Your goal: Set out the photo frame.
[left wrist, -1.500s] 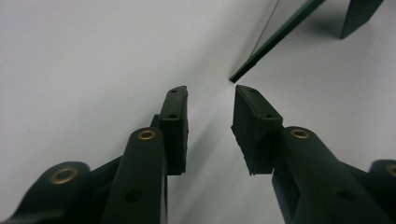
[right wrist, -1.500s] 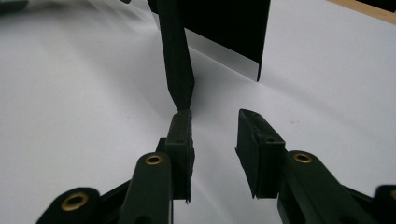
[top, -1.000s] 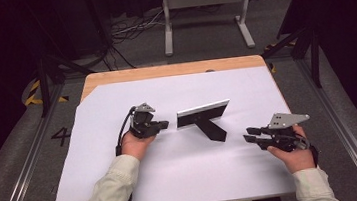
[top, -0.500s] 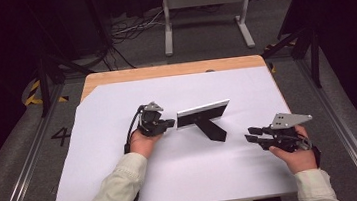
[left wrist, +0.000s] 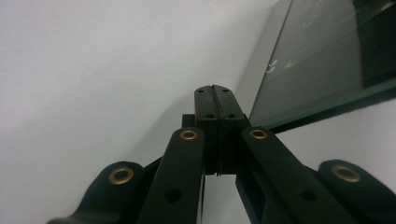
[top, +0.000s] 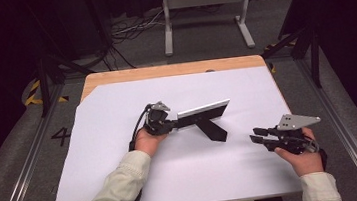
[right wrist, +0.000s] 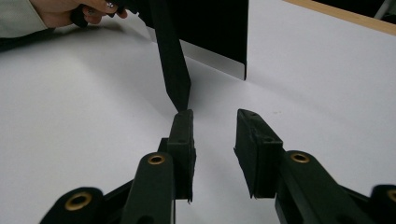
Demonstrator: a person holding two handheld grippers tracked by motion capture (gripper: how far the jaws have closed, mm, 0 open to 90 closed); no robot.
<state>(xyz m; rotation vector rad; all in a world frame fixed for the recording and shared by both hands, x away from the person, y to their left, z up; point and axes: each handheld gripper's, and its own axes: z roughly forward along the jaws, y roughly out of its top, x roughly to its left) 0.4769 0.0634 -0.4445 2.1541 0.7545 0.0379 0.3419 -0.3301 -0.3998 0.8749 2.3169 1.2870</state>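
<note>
A silver-edged picture frame [top: 203,112] stands upright in the middle of the white sheet, propped by a black back leg [top: 215,131]. My left gripper [top: 171,125] is shut with nothing between its jaws, and its tip sits at the frame's left end. In the left gripper view the closed fingertips [left wrist: 215,91] lie just beside the frame's metal edge and glass [left wrist: 322,56]. My right gripper [top: 254,136] rests at the sheet's right front, open and holding nothing. In the right gripper view its jaws [right wrist: 212,116] point at the frame's dark back [right wrist: 210,28], with the leg's tip [right wrist: 180,100] just ahead of one jaw.
A white sheet [top: 124,176] covers most of the wooden table [top: 163,72]. Behind the table, on the floor, stand a metal rack [top: 205,12] and some cables [top: 124,33]. Dark rails run along both sides of the table.
My left hand has slid to the right until its shut gripper is at the frame's left end. The frame and the right hand have stayed put.
</note>
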